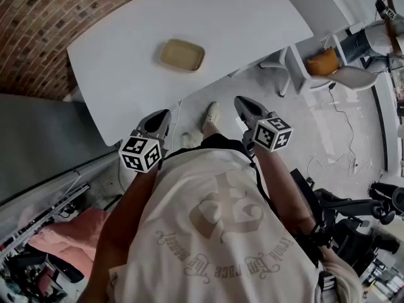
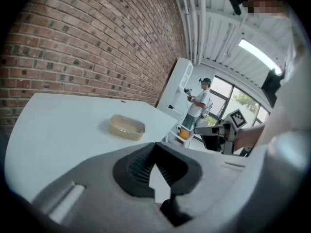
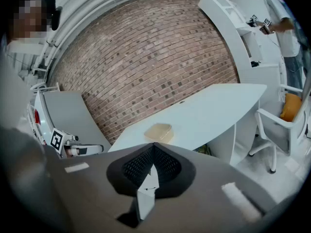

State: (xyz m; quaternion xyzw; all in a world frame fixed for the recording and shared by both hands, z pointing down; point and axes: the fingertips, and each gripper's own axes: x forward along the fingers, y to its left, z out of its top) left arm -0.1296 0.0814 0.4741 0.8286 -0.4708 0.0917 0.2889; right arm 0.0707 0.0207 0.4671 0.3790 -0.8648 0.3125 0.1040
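A shallow beige dish (image 1: 182,55) lies alone on the white table (image 1: 126,74); it also shows as the dish (image 2: 127,127) and the dish (image 3: 158,132) in the gripper views. My left gripper (image 1: 164,114) hovers over the table's near edge, its jaws shut with nothing seen between them (image 2: 155,144). My right gripper (image 1: 239,100) hangs above the floor just off the table's near edge, jaws also shut and holding nothing (image 3: 153,147). Both point toward the dish from well short of it. Each gripper shows in the other's view: right gripper (image 2: 218,132), left gripper (image 3: 77,149).
A brick wall (image 1: 38,17) stands behind the table. A white chair (image 1: 344,74) with an orange cushion (image 1: 323,62) is at the right. A grey panel (image 1: 38,144) sits to the left, a pink cloth (image 1: 69,232) below it. A person (image 2: 198,103) stands far back.
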